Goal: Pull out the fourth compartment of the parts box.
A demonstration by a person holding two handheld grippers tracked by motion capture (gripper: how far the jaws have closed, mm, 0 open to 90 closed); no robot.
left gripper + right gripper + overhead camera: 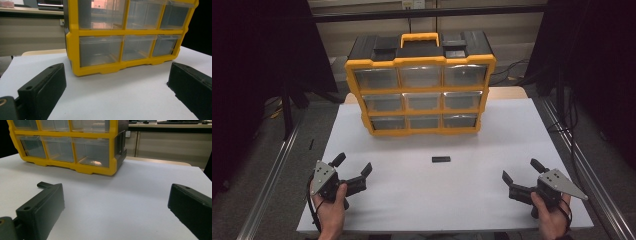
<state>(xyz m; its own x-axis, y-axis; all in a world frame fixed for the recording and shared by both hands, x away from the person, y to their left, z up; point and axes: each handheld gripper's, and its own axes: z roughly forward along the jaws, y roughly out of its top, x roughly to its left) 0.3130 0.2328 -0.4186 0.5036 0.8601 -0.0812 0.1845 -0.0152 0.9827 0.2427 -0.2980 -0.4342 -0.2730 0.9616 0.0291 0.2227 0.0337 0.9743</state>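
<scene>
Your left gripper and right gripper both have jaws spread wide, nothing between them, low over the white worktop. The small black block lies between them, just ahead of the yellow drawer organizer.

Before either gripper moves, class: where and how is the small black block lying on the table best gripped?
Grip the small black block across its narrow width, coming straight down from above. It lies flat and low on the white table, long side left-to-right, clear of the drawer cabinet.
</scene>
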